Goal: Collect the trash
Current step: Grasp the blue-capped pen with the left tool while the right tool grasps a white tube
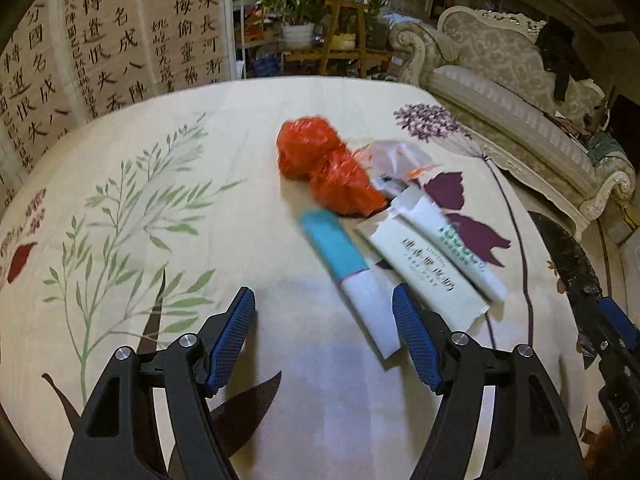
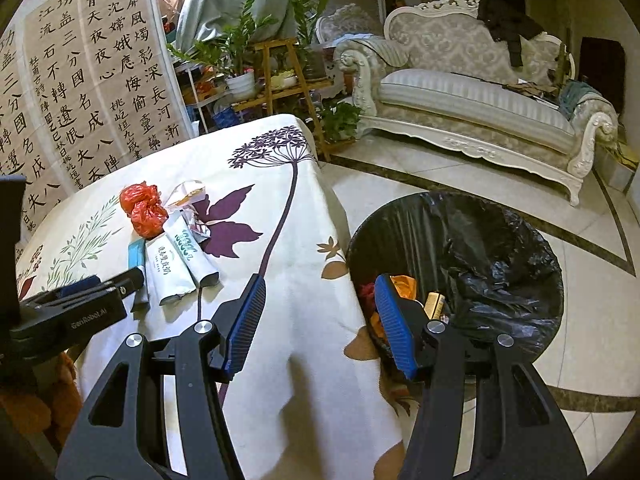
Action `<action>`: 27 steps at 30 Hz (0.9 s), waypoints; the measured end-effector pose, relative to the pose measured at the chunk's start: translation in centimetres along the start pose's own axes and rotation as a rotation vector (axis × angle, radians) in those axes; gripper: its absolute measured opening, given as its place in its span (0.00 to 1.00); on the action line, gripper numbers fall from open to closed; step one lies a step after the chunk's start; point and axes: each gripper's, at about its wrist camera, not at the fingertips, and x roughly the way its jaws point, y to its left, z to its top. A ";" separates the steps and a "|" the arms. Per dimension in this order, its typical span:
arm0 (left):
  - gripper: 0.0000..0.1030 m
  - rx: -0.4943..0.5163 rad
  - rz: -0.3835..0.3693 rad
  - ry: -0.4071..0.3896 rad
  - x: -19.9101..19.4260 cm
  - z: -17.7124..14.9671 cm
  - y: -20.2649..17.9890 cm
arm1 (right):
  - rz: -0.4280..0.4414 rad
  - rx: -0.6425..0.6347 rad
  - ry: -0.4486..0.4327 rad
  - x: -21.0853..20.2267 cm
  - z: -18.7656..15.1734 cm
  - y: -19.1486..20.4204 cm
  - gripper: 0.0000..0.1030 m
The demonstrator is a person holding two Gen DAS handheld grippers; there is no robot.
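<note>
Both tongs hang spread and empty over the floral tabletop (image 1: 200,208). The left tongs (image 1: 324,336) straddle a teal-and-white box (image 1: 348,276) — beside it white packets (image 1: 428,276) and a crumpled red bag (image 1: 324,164). The right tongs (image 2: 320,324) hover between the tabletop's edge and a black-lined trash bin (image 2: 480,240).

A home, living rm: fancy sofa (image 2: 472,92), potted plants (image 2: 240,56) on a wood stand, big brush-writing sheets (image 2: 88,80) on the wall, flower cloth (image 1: 168,208) on the table, shiny tile floor (image 2: 400,176).
</note>
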 end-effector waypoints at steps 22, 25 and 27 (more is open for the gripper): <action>0.33 0.043 -0.009 -0.020 -0.2 0.3 1.7 | 0.081 -0.097 0.025 1.5 1.1 4.5 0.54; 0.21 0.044 -0.014 -0.023 -0.3 0.3 2.2 | 0.103 -0.107 0.039 2.2 1.4 5.3 0.54; 0.15 0.037 -0.036 -0.022 -0.4 0.2 2.9 | 0.114 -0.118 0.048 2.7 1.6 6.0 0.54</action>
